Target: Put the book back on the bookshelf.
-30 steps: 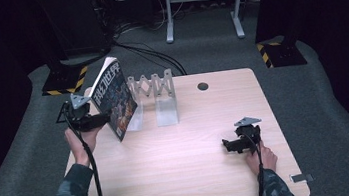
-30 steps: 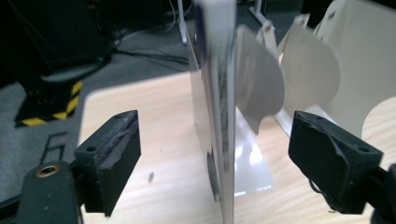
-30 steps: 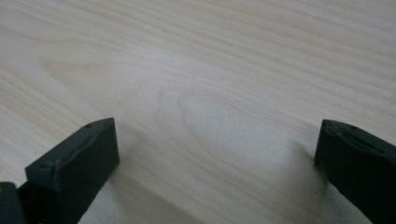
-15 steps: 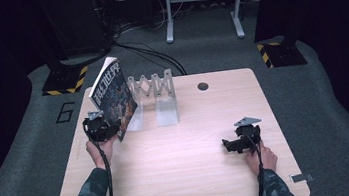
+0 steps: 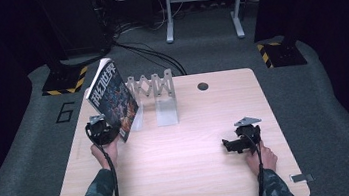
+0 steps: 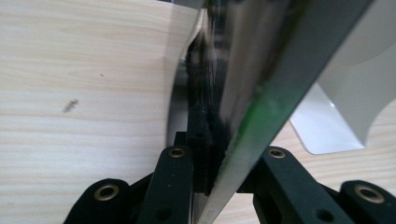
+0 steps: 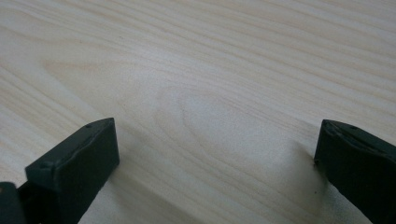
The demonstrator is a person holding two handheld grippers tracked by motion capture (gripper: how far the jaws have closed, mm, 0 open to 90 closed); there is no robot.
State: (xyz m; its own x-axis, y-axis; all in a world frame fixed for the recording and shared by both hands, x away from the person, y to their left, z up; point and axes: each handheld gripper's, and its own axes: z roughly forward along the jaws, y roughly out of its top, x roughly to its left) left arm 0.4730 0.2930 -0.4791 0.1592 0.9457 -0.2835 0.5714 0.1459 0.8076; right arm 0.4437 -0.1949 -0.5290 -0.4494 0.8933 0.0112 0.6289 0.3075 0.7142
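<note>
A book (image 5: 110, 97) with a dark illustrated cover stands tilted at the table's left, leaning by the white expandable book rack (image 5: 155, 98). My left gripper (image 5: 102, 132) is shut on the book's lower edge. In the left gripper view the book's edge (image 6: 261, 93) runs up between the two jaws, and the rack's white plate (image 6: 345, 116) lies just to its right. My right gripper (image 5: 233, 143) rests on the table at the right, open, with only bare wood (image 7: 210, 107) between its fingers (image 7: 74, 158).
The wooden table (image 5: 187, 177) has a round cable hole (image 5: 203, 86) near its far edge. Beyond it are grey carpet, black cables, a metal stand's legs (image 5: 201, 4) and yellow-black striped blocks (image 5: 67, 81).
My left gripper has moved right and forward with the book, bringing it closer beside the rack. The right gripper has stayed in place.
</note>
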